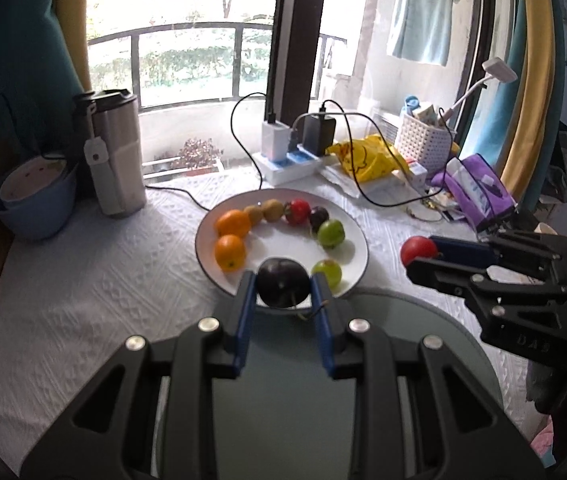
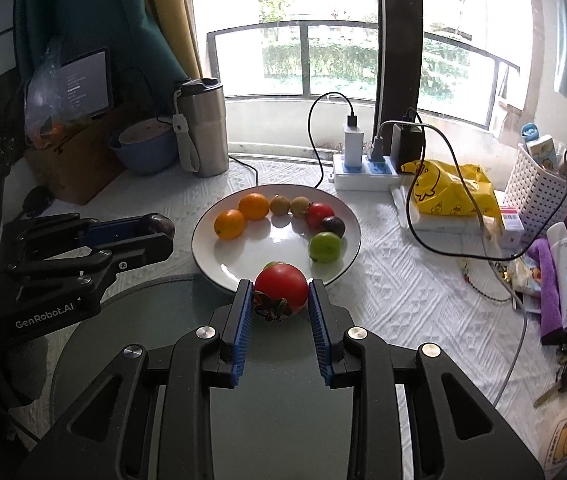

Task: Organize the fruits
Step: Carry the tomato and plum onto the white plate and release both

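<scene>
A white plate holds two oranges, two brown kiwis, a red tomato, a dark plum and two green fruits. My left gripper is shut on a dark plum above the plate's near rim; the left gripper also shows in the right wrist view. My right gripper is shut on a red tomato above the plate's near rim; the right gripper also shows in the left wrist view, right of the plate.
A grey-green round tray lies below both grippers. A steel tumbler and blue bowl stand at the left. A power strip with cables, a yellow bag, a white basket and purple cloth crowd the right.
</scene>
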{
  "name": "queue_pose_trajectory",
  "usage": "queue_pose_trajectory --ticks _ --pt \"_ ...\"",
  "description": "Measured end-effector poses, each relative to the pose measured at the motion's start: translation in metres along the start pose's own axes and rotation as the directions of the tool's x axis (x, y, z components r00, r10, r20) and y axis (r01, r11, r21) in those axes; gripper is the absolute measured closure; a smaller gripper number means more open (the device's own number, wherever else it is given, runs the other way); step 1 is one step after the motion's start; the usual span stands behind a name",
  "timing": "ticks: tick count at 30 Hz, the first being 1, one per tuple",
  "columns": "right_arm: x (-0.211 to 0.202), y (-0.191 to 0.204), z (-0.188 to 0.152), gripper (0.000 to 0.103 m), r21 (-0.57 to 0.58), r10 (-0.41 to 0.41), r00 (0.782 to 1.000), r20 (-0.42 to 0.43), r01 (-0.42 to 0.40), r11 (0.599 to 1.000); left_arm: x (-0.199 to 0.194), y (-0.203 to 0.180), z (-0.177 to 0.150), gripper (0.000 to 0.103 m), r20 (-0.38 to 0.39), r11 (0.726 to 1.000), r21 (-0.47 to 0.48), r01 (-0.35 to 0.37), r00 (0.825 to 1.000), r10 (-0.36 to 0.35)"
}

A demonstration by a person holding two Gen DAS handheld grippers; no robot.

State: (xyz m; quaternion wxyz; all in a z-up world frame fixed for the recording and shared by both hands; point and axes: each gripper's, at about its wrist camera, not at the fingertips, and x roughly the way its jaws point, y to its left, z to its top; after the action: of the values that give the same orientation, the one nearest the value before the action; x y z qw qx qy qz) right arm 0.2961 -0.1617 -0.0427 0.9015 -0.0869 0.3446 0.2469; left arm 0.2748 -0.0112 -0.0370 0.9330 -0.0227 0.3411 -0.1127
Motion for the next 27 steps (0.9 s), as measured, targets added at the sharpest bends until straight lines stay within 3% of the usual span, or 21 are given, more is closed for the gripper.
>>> queue_pose_trajectory --ticks 15,27 --pt "0.050 -0.017 0.020 0.073 0.002 0.021 1.000 -0.013 -0.020 1.000 0.055 0.021 0.016 0.074 -0.037 0.999 -0.047 0.015 0.999 -0.017" --pt "0.092 -0.019 0.018 0.073 0.021 0.065 0.996 -0.061 -0.064 0.998 0.086 0.041 0.008 0.074 -0.109 0.993 -0.110 0.049 0.992 -0.061"
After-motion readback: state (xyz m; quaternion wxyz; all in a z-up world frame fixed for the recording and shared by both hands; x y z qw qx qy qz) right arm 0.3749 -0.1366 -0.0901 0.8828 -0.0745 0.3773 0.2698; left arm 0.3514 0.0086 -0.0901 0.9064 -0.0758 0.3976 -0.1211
